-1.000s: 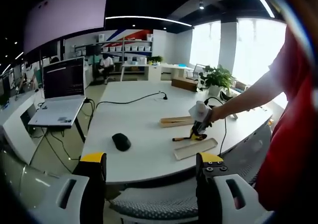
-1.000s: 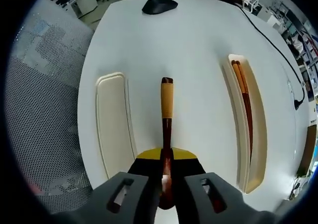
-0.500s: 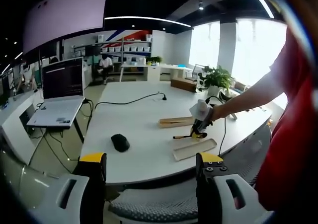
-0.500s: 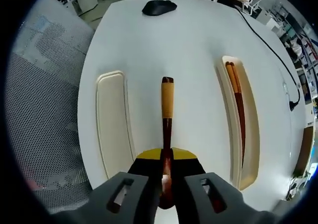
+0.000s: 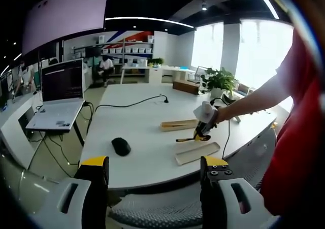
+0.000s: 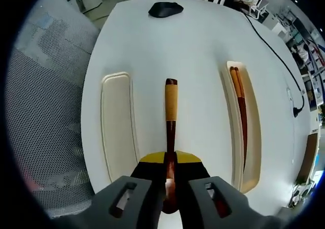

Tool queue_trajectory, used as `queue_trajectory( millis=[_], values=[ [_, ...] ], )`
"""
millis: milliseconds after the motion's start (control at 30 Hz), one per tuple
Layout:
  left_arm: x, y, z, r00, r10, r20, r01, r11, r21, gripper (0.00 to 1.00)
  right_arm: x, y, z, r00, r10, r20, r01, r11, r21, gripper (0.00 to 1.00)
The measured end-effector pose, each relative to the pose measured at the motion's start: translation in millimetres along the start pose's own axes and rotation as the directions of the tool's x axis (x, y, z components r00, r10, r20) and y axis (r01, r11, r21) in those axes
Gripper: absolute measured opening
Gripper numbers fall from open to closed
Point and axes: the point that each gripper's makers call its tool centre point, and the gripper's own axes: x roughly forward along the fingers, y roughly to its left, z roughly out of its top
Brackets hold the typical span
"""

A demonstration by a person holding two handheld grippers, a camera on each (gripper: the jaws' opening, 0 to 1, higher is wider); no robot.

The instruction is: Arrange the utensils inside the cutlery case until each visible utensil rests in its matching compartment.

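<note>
Yellow-tipped fingers of the right gripper are closed on a wooden utensil, dark red-brown shaft w/ a tan handle end pointing away, held above the white counter. It hangs between 2 cream halves of the cutlery case: an empty tray to its left and a tray w/ chopsticks to its right. Judging by that, the utensil belongs in the empty tray: shift it over, keep the shaft parallel to the tray's long axis, lower till it rests inside, then release. Risk: an end catching the rim. Left gripper is well back from the counter edge, fingers apart, holding nothing; from there the right gripper is seen over the trays.
</note>
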Motion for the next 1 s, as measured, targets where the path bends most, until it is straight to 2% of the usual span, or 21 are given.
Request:
queue_trajectory(
  millis=[367, 1000],
  values=[
    [3.0, -2.8, 1.2, 1.0, -0.013, 0.005, 0.013, 1.0, 0.003, 0.76, -13.4, 12.9, 5.8, 1.0, -0.003, 0.008, 0.004, 0.999, -0.036, 0.01],
    [4.3, -0.4, 1.9, 1.0, -0.017, 0.007, 0.017, 1.0, -0.001, 0.76, -26.9, 12.9, 7.8, 1.0, -0.015, 0.02, 0.016, 0.997, -0.071, 0.01]
  ],
)
